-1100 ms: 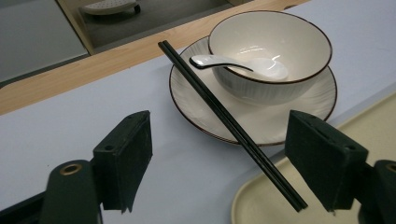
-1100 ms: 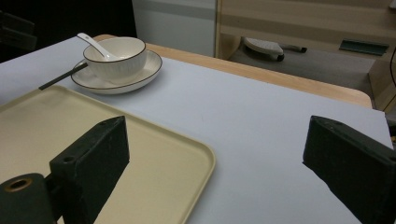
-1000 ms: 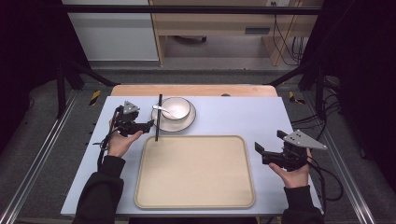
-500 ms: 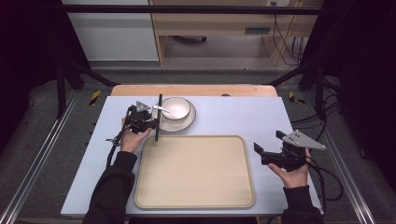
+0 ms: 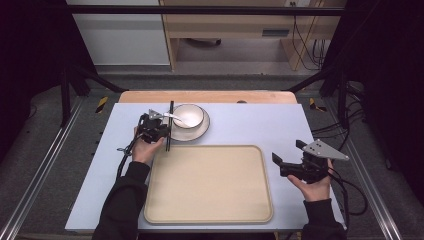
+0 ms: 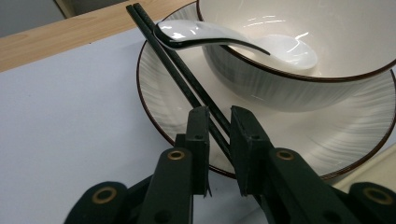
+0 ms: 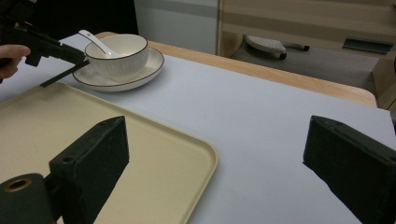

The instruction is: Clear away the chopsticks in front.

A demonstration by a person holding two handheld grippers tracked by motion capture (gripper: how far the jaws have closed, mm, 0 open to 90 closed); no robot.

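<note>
left gripper: jaws just closing, clamped on chopsticks | right gripper: jaws apart beside tray

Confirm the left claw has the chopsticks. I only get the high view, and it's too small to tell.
Observer: In the left gripper view, the left claw has just been closing its jaws, and they pinch both black chopsticks between the pads.
Operator: Anything lying on them?
Observer: The spoon handle hangs out over the bowl rim and crosses their far ends. I can't tell if it touches.
Operator: Right claw?
Observer: The right claw is open with nothing between its jaws, over the tray corner.
</note>
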